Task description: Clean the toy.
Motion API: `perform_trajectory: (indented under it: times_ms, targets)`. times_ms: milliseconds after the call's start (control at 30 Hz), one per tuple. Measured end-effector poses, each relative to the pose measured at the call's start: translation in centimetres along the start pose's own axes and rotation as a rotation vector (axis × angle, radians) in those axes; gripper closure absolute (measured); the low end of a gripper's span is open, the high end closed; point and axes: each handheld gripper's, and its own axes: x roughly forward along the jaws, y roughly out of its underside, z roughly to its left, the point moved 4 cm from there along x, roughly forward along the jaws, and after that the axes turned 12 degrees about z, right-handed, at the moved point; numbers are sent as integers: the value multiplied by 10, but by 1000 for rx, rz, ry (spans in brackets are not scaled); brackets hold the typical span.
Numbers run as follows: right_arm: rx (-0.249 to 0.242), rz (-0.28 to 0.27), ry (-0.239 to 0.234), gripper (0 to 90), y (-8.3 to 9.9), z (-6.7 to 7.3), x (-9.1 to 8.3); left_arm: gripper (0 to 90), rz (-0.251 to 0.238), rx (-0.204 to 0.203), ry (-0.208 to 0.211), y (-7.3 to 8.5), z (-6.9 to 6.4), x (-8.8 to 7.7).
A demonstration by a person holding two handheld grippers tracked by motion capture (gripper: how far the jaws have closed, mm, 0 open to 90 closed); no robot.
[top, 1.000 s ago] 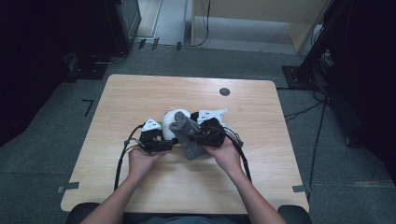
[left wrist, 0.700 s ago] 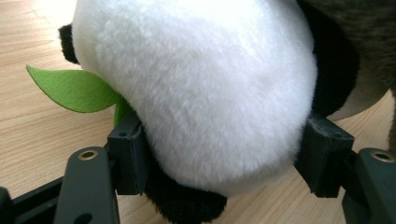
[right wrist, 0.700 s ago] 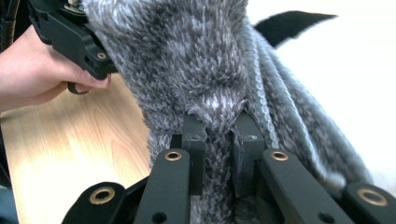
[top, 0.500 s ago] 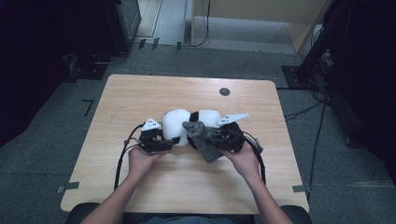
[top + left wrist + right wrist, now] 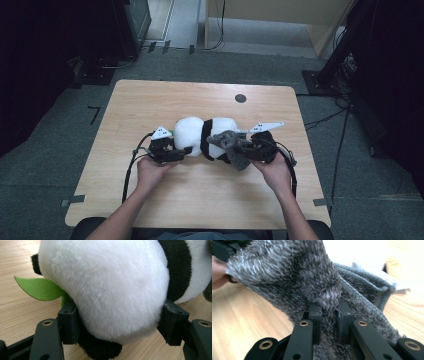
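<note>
Two tongs clamped: left tongs (image 5: 117, 325) round plush panda (image 5: 107, 287), right tongs (image 5: 329, 315) on half-hidden grey cloth (image 5: 294, 277).

Overhead table (image 5: 150, 210) view; two close tong-mounted cameras.

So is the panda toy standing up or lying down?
Lying down. The panda plush stretches sideways along the table, its head held between the left gripper fingers.
</note>
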Motion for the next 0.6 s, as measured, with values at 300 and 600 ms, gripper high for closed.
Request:
perform_trajectory:
  times_ms: [300, 600]
  targets:
    - [-6, -35, -18, 802, 0, 0, -15, 307, 1, 1, 1, 0, 1, 0]
    - [-85, -50, -107, 807, -7, 24, -17, 307, 2, 2, -1, 0, 1, 0]
